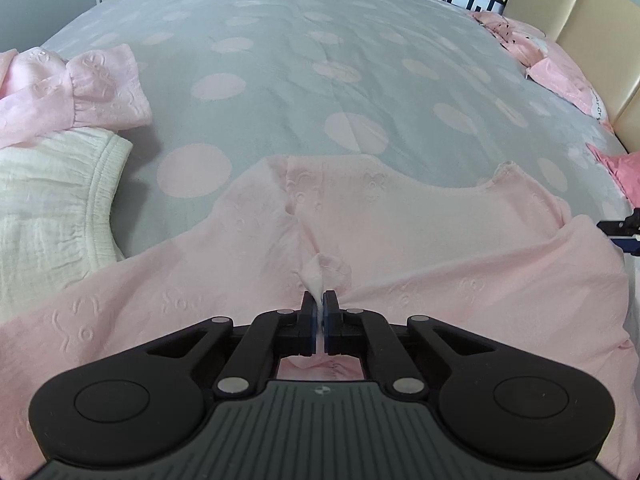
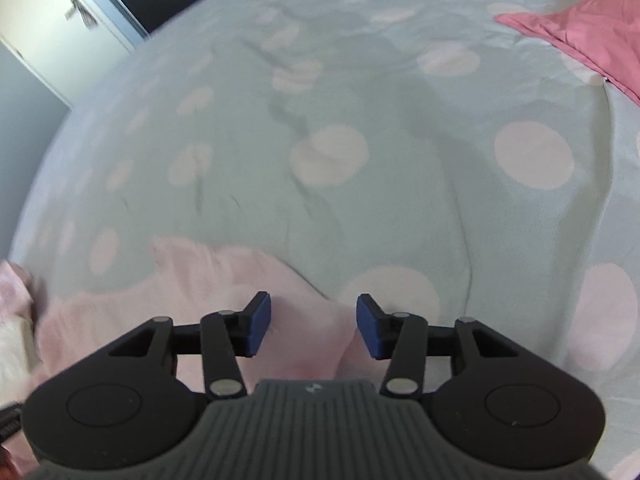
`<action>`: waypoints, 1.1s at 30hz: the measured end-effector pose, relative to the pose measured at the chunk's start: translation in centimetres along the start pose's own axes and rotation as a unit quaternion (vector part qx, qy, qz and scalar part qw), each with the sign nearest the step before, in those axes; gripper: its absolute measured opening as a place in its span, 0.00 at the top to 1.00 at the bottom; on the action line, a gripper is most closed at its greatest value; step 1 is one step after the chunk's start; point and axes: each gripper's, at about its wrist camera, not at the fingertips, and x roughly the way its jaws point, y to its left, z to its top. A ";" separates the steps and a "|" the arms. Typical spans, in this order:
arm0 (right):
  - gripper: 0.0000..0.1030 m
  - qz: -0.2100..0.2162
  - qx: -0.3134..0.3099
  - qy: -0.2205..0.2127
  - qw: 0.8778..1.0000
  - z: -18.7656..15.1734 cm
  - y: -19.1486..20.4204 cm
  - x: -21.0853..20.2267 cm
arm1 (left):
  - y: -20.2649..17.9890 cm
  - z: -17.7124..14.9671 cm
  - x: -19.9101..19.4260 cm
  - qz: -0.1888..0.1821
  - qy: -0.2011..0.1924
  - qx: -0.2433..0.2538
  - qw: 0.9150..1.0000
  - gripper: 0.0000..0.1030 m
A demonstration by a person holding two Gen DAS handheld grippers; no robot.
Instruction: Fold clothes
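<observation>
1. Closest to the left wrist camera, the left gripper [image 1: 319, 300] has its two dark fingers pressed together on a small raised pleat of the pale pink garment [image 1: 400, 232].
2. That pink garment lies spread flat on the grey bedspread [image 1: 300, 60] with pink dots, and it serves as the landmark for what follows.
3. Beyond the garment's far edge, the bedspread runs bare up to the headboard area.
4. Left of the garment, touching its edge, lies a cream crinkled garment [image 1: 52, 200] with a ribbed hem.
5. Past the cream piece, further from the pink garment, sits a bunched pink ruffled piece [image 1: 80, 88].
6. Right of the garment, a deeper pink cloth [image 1: 620, 172] shows at the frame edge, and pink pillows [image 1: 556, 76] lie beyond it against a beige headboard [image 1: 580, 12].
7. Seen from the right wrist, the right gripper [image 2: 313, 322] has its blue pads [image 2: 258, 322] spread wide apart, holding nothing.
8. It hovers over the garment's right-hand edge [image 2: 224, 292]; the picture is blurred, so whether the pads touch the fabric is hard to say.
</observation>
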 end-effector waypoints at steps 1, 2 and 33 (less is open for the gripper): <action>0.54 0.005 0.011 0.011 1.000 -0.2 -0.4 0.5 | 0.0 0.0 0.1 0.001 0.001 0.001 1.000 0.99; 0.70 0.025 0.032 0.024 0.999 -0.3 -1.0 1.1 | 0.0 0.0 0.2 0.001 0.002 0.001 1.000 0.99; 0.57 -0.055 -0.207 -0.096 0.972 -4.3 2.6 -7.3 | 3.4 -0.1 -5.2 0.049 -0.065 -0.013 0.997 0.79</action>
